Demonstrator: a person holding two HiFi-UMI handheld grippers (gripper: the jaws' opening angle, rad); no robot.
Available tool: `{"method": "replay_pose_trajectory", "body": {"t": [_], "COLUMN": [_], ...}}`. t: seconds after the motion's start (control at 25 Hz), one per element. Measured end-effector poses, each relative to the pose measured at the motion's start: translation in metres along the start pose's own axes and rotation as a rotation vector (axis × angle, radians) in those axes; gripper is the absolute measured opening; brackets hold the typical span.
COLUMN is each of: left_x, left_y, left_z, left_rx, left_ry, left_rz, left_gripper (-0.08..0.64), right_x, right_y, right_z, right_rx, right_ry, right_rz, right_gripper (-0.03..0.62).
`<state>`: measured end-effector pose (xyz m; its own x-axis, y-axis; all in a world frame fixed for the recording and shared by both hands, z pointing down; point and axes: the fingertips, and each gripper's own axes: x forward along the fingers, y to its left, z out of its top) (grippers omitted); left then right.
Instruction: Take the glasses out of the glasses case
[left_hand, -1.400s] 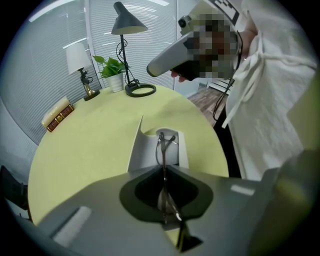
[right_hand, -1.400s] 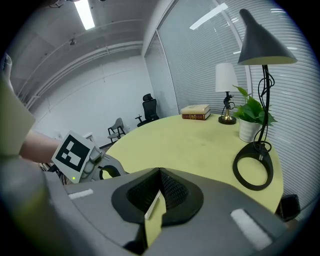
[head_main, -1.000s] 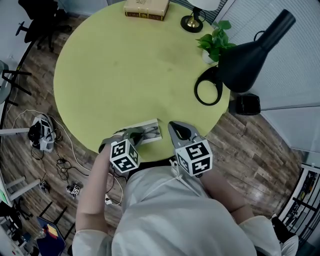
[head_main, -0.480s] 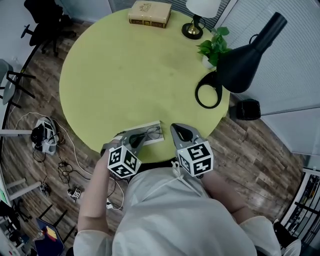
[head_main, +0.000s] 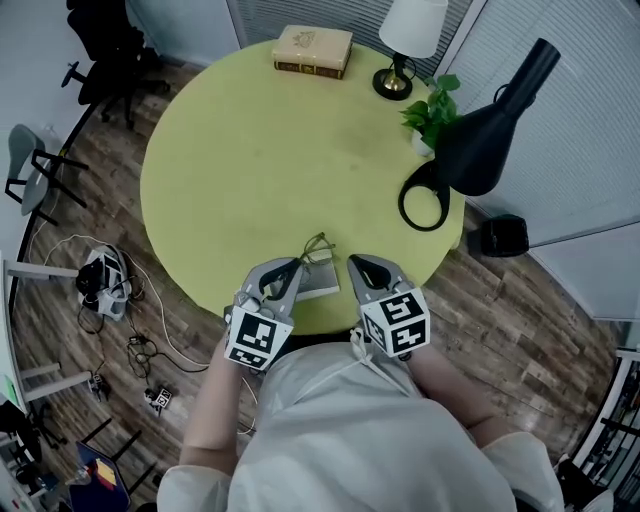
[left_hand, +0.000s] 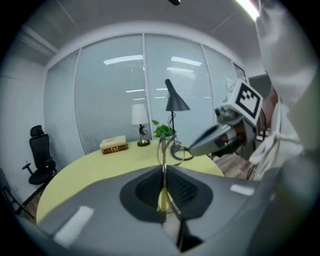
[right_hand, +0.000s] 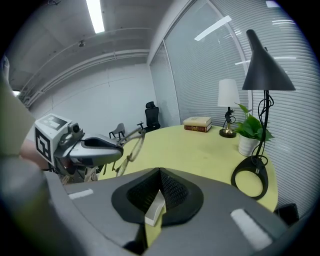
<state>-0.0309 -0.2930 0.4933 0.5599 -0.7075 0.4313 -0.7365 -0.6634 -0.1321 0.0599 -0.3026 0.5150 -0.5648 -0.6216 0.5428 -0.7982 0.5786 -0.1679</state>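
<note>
My left claw (head_main: 292, 270) is clamped on a temple of the glasses (head_main: 316, 248). A second ago they lay in the glasses case (head_main: 322, 284); now they hang clear above it. My right claw (head_main: 356, 264) is closed on the case's end, steadying it near the edge of the table (head_main: 260, 160). I judge the removal essentially done, with only a safe set-down left.
</note>
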Motion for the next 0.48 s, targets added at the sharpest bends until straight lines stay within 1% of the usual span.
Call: {"method": "replay_pose_trajectory", "body": {"t": [0.12, 0.2, 0.32, 0.48], "left_x": [-0.011, -0.019, -0.030, -0.047], "left_y": [0.019, 0.030, 0.043, 0.058], "left_z": [0.030, 0.044, 0.060, 0.069], "left_rx": [-0.114, -0.170, -0.214, -0.288], "left_ry": [-0.116, -0.165, -0.208, -0.228], "left_rz": [0.103, 0.182, 0.297, 0.448], "left_gripper": [0.014, 0.014, 0.014, 0.014], "right_x": [-0.002, -0.004, -0.008, -0.017], "right_y": [0.000, -0.002, -0.004, 0.002], "right_z": [0.009, 0.016, 0.034, 0.061], "right_rx": [-0.008, -0.014, -0.022, -0.023], "right_ry": [-0.021, -0.047, -0.109, -0.204], "right_rz": [-0.003, -0.014, -0.032, -0.016], "right_gripper": [0.000, -0.001, -0.002, -0.002]}}
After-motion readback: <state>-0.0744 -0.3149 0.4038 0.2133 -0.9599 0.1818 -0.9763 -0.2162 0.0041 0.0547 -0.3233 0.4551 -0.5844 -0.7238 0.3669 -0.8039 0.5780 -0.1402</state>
